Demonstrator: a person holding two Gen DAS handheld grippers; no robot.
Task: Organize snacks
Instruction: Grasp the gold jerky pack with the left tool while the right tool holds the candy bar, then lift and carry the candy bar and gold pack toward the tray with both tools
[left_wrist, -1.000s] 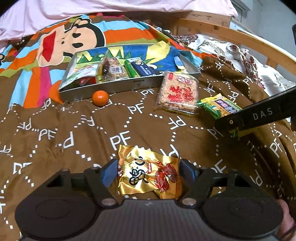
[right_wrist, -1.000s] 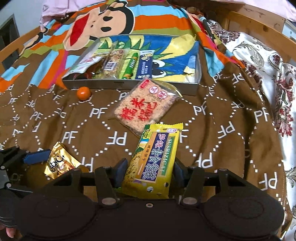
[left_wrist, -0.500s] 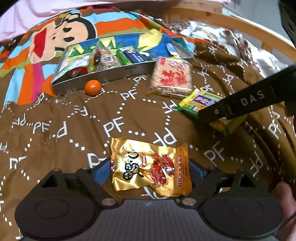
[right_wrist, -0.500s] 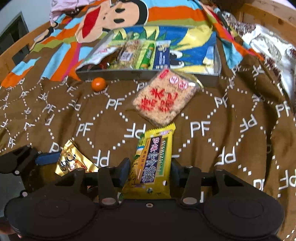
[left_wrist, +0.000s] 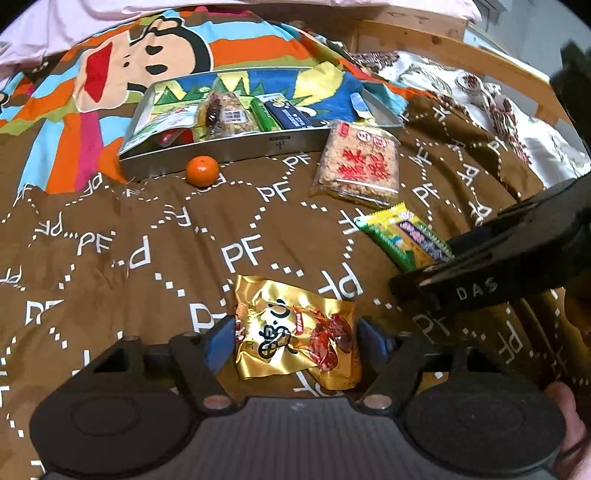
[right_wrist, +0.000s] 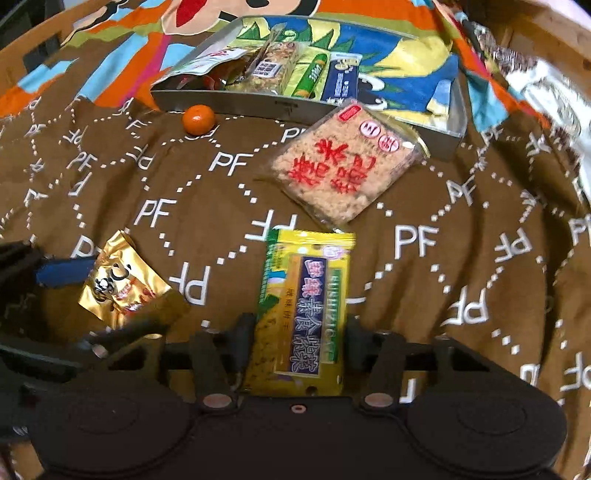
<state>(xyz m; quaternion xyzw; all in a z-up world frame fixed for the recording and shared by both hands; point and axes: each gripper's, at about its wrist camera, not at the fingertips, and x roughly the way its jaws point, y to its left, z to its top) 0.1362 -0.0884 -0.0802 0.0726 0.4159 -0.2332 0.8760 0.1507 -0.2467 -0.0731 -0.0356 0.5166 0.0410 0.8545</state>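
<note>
My left gripper (left_wrist: 295, 339) is shut on a gold snack packet (left_wrist: 295, 328) with a red crayfish print, held just above the brown blanket. My right gripper (right_wrist: 295, 339) is shut on a yellow-green snack bar (right_wrist: 303, 310). The bar also shows in the left wrist view (left_wrist: 402, 236), and the gold packet in the right wrist view (right_wrist: 122, 284). A metal tray (left_wrist: 236, 151) at the back holds several snack packets. A clear rice-cake packet (left_wrist: 358, 166) with red characters lies by the tray's right front. A small orange (left_wrist: 202, 170) sits against the tray's front wall.
A brown blanket (left_wrist: 147, 240) with white PF print covers the bed. A colourful cartoon monkey sheet (left_wrist: 122, 66) lies behind the tray. A wooden bed rail (left_wrist: 443, 44) runs along the back right, with a floral cloth (left_wrist: 517, 122) below it.
Both grippers have risen and tipped, each still holding its packet. The right gripper has come closer to the tray, which now looks larger in its view.
</note>
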